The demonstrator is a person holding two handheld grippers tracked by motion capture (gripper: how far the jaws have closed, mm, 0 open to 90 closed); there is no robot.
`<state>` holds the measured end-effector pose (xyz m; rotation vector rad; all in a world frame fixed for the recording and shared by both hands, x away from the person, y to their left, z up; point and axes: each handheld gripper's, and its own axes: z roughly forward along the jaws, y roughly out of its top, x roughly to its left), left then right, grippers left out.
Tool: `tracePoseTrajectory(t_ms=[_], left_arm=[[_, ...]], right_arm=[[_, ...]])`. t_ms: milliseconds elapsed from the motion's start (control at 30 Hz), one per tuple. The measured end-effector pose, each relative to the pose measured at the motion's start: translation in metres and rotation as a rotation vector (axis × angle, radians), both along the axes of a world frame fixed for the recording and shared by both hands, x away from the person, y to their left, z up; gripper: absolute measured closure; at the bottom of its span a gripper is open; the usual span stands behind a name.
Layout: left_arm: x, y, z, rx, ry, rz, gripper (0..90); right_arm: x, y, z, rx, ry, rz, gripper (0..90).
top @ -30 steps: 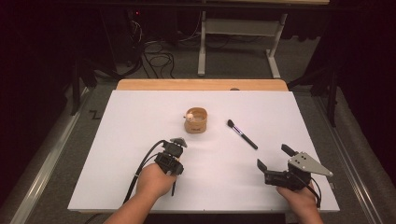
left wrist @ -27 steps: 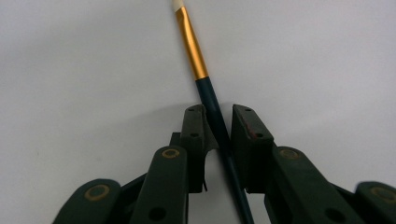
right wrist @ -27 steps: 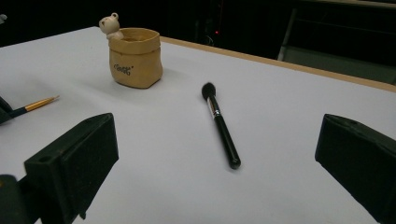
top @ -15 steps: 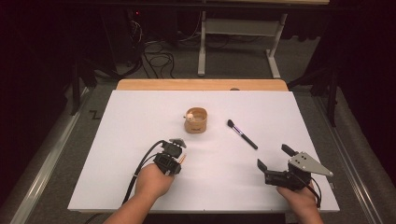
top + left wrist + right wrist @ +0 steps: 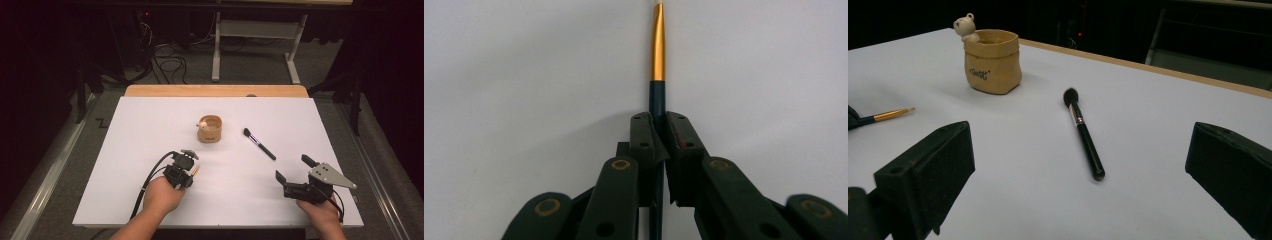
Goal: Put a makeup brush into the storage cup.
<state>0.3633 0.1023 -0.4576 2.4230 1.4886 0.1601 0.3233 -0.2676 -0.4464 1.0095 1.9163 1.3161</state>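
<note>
Two claws mine: left gripper (image 5: pixel 658 131) clamps thin gold-banded brush (image 5: pixel 657 55) over white table (image 5: pixel 150 130); right gripper (image 5: pixel 1083 175) gapes wide, black makeup brush (image 5: pixel 1083 134) ahead, tan pot (image 5: pixel 992 61) beyond.

Both forearms are brought in from the bottom edge of the high view, one gripper held in each hand. The left gripper (image 5: pixel 192 167) is kept low over the table on the left side, its jaws clamped tight around a thin brush handle (image 5: pixel 657 105), as seen in the left gripper view. The right gripper (image 5: pixel 295 168) is held over near the front right, jaws spread wide apart with nothing gripped between them, pointed up and left across the table.
</note>
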Motion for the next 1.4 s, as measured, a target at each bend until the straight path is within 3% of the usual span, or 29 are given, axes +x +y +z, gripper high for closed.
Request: tracePoseTrajectory(t_ms=[200,500,633,767,1067,1167,1300,1400], left_arm=[[-0.003,0.014,0.003,-0.048,-0.021,-0.009,83.1],[-0.009,0.035,0.007,-0.138,-0.128,0.013,83.1],[-0.011,0.039,0.008,-0.152,-0.165,0.006,83.1],[-0.014,0.046,0.008,-0.193,-0.22,0.019,83.1],[-0.019,0.055,0.003,-0.257,-0.275,0.01,83.1],[-0.018,0.06,0.004,-0.3,-0.303,0.019,83.1],[-0.019,0.061,0.003,-0.325,-0.347,0.021,83.1],[-0.02,0.061,-0.001,-0.371,-0.358,0.031,83.1]], right_arm=[[0.0,0.0,0.0,0.002,0.002,-0.002,0.4],[-0.001,0.002,-0.001,0.001,0.005,-0.001,0.4],[0.0,0.002,-0.001,-0.004,0.004,-0.002,0.4],[0.0,0.002,-0.001,-0.006,0.002,-0.001,0.4],[-0.002,0.003,-0.001,-0.003,-0.017,0.014,0.4],[-0.002,0.005,-0.003,-0.01,-0.011,0.011,0.4],[-0.001,0.006,-0.005,-0.016,-0.005,0.018,0.4],[-0.001,0.005,-0.006,-0.007,-0.002,0.018,0.4]])
